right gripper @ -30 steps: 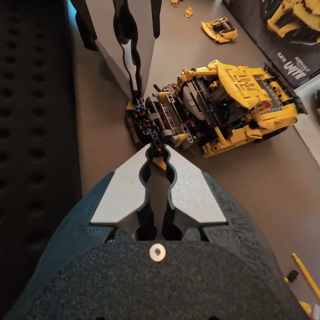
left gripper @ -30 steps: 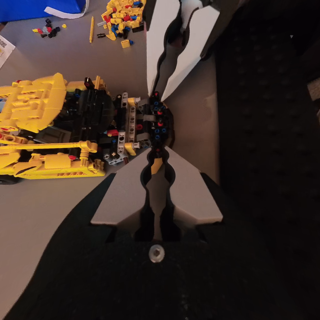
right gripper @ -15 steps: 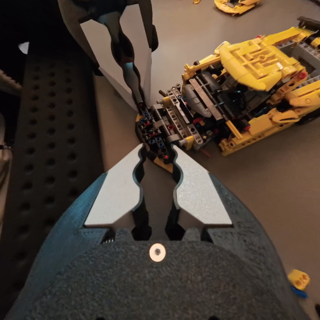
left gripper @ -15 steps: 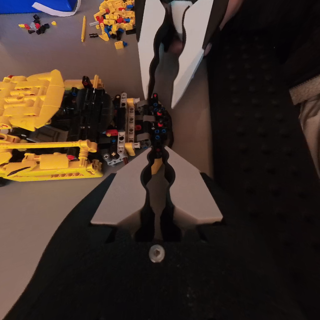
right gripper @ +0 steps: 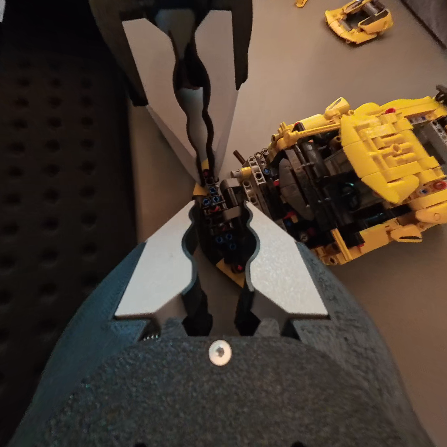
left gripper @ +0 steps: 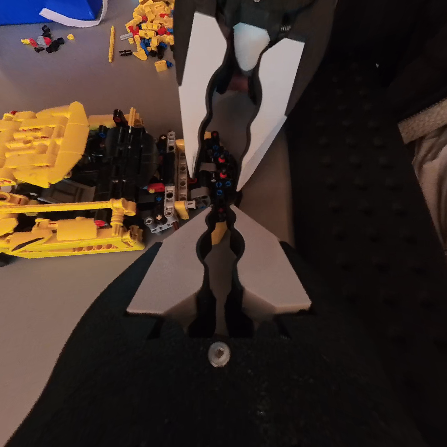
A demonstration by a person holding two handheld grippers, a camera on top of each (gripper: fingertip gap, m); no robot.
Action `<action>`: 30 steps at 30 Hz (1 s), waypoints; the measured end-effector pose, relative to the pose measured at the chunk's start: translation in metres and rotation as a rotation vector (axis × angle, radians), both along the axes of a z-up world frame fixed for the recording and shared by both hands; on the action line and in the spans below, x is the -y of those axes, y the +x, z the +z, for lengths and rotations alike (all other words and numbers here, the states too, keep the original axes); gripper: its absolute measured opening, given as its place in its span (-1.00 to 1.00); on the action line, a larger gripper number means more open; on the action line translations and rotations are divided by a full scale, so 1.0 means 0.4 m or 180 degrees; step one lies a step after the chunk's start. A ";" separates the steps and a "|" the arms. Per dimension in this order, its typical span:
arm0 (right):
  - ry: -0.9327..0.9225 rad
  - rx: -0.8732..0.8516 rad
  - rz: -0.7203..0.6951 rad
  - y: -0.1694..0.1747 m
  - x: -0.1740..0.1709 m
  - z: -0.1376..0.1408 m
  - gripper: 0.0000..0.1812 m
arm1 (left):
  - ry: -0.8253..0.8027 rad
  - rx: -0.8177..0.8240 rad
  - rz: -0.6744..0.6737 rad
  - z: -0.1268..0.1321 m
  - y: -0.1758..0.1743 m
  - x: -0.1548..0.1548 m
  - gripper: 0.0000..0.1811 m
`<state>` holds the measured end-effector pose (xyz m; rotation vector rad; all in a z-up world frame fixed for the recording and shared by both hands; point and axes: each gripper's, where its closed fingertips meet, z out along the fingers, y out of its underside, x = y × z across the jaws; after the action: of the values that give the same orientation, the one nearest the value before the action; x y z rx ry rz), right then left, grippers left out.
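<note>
The right tongs [right gripper: 219,205], pinched before, now spread around the yellow-and-black brick car's black end assembly [right gripper: 217,217]; left tongs [left gripper: 220,208] still pinch it.

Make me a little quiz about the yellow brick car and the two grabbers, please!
1. True or false: the left gripper pinches the black end section of the car.
2. Which has its jaws wider apart? A: left gripper. B: right gripper. C: both the same.
3. Fill in: the loose bricks lie near a ___ bag.

Key: 1 true. 2 B. 3 blue.
</note>
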<state>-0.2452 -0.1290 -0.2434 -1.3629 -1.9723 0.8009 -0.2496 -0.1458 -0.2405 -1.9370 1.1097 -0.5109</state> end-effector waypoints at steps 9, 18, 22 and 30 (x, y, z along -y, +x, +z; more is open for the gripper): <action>-0.0235 -0.0014 -0.0039 0.003 0.002 -0.004 -0.62 | 0.0043 0.0072 0.0018 0.007 0.003 -0.001 -0.95; -0.0309 -0.0046 -0.0061 0.003 0.002 -0.002 -0.62 | 0.0018 0.0169 0.0053 0.016 0.004 -0.004 -0.95; -0.0295 -0.0072 -0.0048 0.003 0.004 -0.003 -0.62 | 0.0021 0.0118 0.0020 0.010 0.003 -0.002 -0.95; -0.0343 -0.0119 0.0047 0.004 0.022 -0.001 -0.64 | 0.0176 -0.0152 -0.0160 0.000 -0.003 0.018 -0.93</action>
<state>-0.2437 -0.1376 -0.2437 -1.3858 -1.9369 0.9447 -0.2509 -0.1528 -0.2407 -1.8861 1.1933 -0.4586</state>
